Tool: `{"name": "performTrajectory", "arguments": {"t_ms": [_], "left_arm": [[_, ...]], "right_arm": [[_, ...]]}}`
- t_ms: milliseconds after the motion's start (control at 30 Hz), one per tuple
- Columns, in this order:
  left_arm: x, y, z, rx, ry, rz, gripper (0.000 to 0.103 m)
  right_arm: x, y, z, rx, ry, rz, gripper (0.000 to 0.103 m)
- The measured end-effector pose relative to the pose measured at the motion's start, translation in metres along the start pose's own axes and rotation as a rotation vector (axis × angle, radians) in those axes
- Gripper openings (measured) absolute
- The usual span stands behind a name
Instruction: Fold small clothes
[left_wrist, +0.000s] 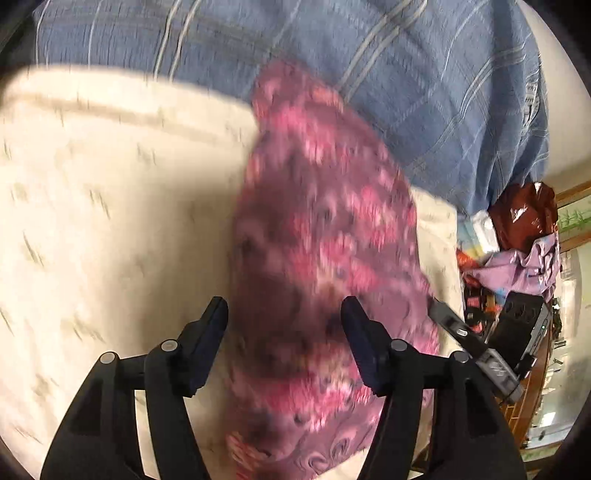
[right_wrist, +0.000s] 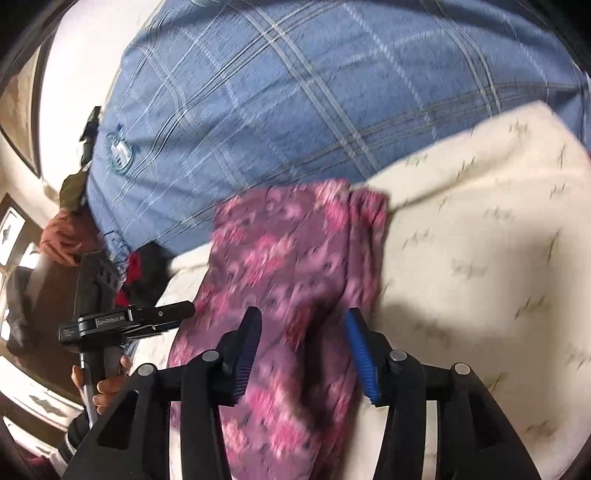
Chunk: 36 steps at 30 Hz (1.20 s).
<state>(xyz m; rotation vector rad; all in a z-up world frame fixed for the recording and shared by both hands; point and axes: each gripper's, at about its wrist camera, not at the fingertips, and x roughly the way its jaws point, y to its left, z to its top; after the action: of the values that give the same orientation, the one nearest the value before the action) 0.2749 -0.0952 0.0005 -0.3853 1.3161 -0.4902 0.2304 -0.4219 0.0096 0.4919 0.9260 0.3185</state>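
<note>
Pink patterned garment (left_wrist: 325, 236) flat on cream bedspread (left_wrist: 110, 206), beneath left tool (left_wrist: 284, 314) and right tool (right_wrist: 303, 325); both parted, gripping nothing.

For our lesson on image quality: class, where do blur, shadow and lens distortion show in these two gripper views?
Left wrist view: the pink patterned garment and cream bedsheet are smeared by motion blur; the frame edges curve. Right wrist view: milder blur, the blue plaid cloth bulges with fisheye distortion, and a soft shadow falls on the sheet beside the garment.
</note>
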Motion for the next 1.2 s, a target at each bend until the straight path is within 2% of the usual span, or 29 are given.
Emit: {"name": "performTrajectory", "arguments": {"t_ms": [33,100,167,267,300,333,367,400,433,467,533,633,700,767,833,900,967,1000,1067,1100,1167,1200], "left_arm": [[0.002,-0.001,-0.007,0.004,-0.003,0.024,0.063],[-0.002,-0.009,-0.012,0.049,-0.058,0.084,0.063],[-0.004,-0.011,-0.013,0.038,-0.048,0.105,0.063],[-0.022,-0.011,-0.028,0.010,-0.043,0.032,0.063],[-0.030,-0.005,-0.030,0.004,-0.052,0.018,0.065],[-0.035,-0.002,-0.040,-0.002,-0.060,0.002,0.073],[-0.037,0.002,-0.047,0.001,-0.058,0.001,0.077],[-0.033,0.006,-0.056,0.009,-0.048,0.027,0.078],[-0.023,0.008,-0.063,0.018,-0.031,0.060,0.077],[-0.019,0.006,-0.070,0.058,-0.035,0.094,0.077],[-0.023,-0.007,-0.078,0.127,-0.055,0.147,0.077],[-0.032,-0.020,-0.074,0.152,-0.041,0.062,0.077],[-0.034,-0.025,-0.061,0.154,-0.058,0.053,0.078],[-0.023,-0.024,-0.040,0.123,-0.046,0.040,0.080],[-0.007,-0.015,-0.022,0.052,-0.003,0.000,0.081],[0.009,-0.004,-0.008,-0.016,0.053,-0.041,0.080],[0.014,-0.003,0.002,-0.029,0.050,-0.065,0.084],[0.012,-0.006,0.005,-0.019,0.039,-0.066,0.085],[0.017,-0.016,0.009,0.011,0.035,-0.036,0.085],[0.018,-0.019,0.009,0.025,0.031,-0.009,0.085],[0.020,-0.030,0.005,0.064,-0.012,0.049,0.083],[0.019,-0.034,0.003,0.076,-0.043,0.077,0.068]], "right_arm": [[0.007,0.007,-0.006,-0.043,0.017,-0.022,0.013],[0.012,0.016,-0.018,-0.114,-0.016,-0.109,0.009],[0.008,0.011,-0.023,-0.095,-0.027,-0.134,0.009],[-0.012,0.010,-0.029,-0.007,-0.053,-0.068,0.022],[-0.021,0.007,-0.036,0.006,-0.050,-0.031,0.024],[-0.030,0.006,-0.047,0.025,-0.051,0.026,0.025],[-0.036,0.006,-0.057,0.023,-0.061,0.042,0.029],[-0.037,0.007,-0.070,-0.006,-0.050,0.015,0.029],[-0.032,0.009,-0.081,-0.048,-0.014,-0.051,0.025],[-0.024,0.012,-0.090,-0.094,0.004,-0.127,0.027],[-0.028,0.014,-0.092,-0.094,0.005,-0.122,0.029],[-0.043,0.006,-0.076,0.009,-0.046,-0.089,0.040],[-0.051,-0.006,-0.065,0.081,-0.097,-0.046,0.063],[-0.045,-0.018,-0.053,0.149,-0.119,-0.003,0.069],[-0.029,-0.031,-0.043,0.209,-0.111,0.029,0.069],[-0.012,-0.033,-0.038,0.211,-0.107,0.017,0.069],[-0.002,-0.027,-0.036,0.164,-0.126,0.043,0.071],[0.004,-0.022,-0.033,0.140,-0.116,0.072,0.074],[0.017,-0.011,-0.028,0.086,-0.075,0.126,0.074],[0.020,-0.006,-0.026,0.053,-0.055,0.119,0.075],[0.029,0.007,-0.024,-0.022,-0.039,0.044,0.072],[0.030,0.010,-0.023,-0.034,-0.044,0.023,0.064]]}}
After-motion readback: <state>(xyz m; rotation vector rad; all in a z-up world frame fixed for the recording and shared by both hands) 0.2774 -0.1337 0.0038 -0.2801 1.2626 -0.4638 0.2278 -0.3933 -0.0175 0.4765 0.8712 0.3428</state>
